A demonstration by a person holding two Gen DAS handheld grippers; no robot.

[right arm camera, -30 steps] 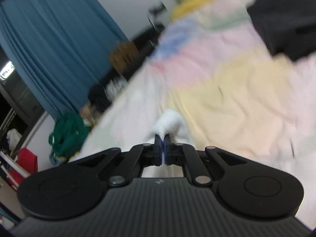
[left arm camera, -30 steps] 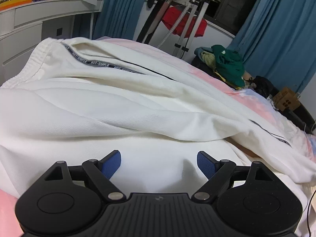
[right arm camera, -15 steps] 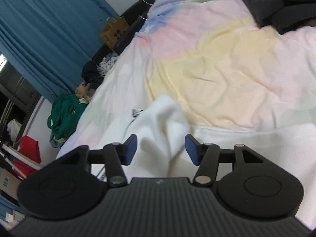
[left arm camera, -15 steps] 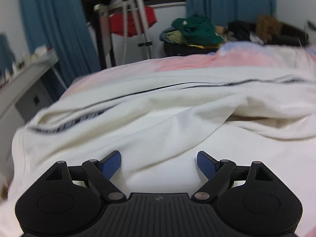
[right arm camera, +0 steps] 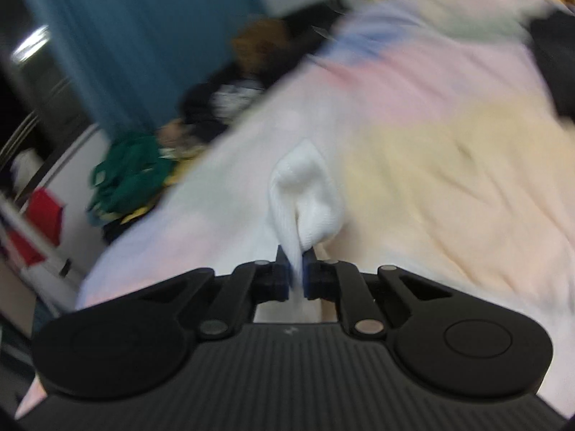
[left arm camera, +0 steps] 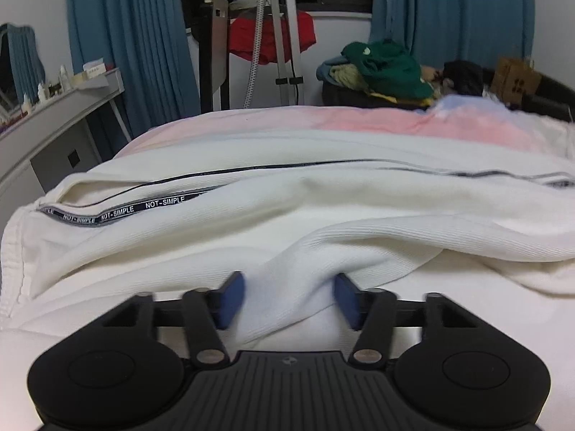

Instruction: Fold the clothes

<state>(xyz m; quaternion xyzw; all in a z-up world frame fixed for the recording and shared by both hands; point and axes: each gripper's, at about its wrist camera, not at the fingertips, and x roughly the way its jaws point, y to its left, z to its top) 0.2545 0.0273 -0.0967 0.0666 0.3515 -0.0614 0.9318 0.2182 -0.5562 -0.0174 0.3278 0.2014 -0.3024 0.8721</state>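
Garment [left arm camera: 287, 215], white, spread on bed [left arm camera: 323, 125] for folding. Left hand-held gripper [left arm camera: 287, 300] half open, straddling ridge. Right hand-held gripper [right arm camera: 295, 274] pinches bunched fabric, ready to carry fold.

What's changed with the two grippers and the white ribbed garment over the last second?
The right gripper, shut on the white ribbed garment a second ago and open half a second ago, has shut on a fold again. The left gripper narrowed its open jaws around a ridge of the garment without clamping. The pastel bedspread and blue curtains stayed put.
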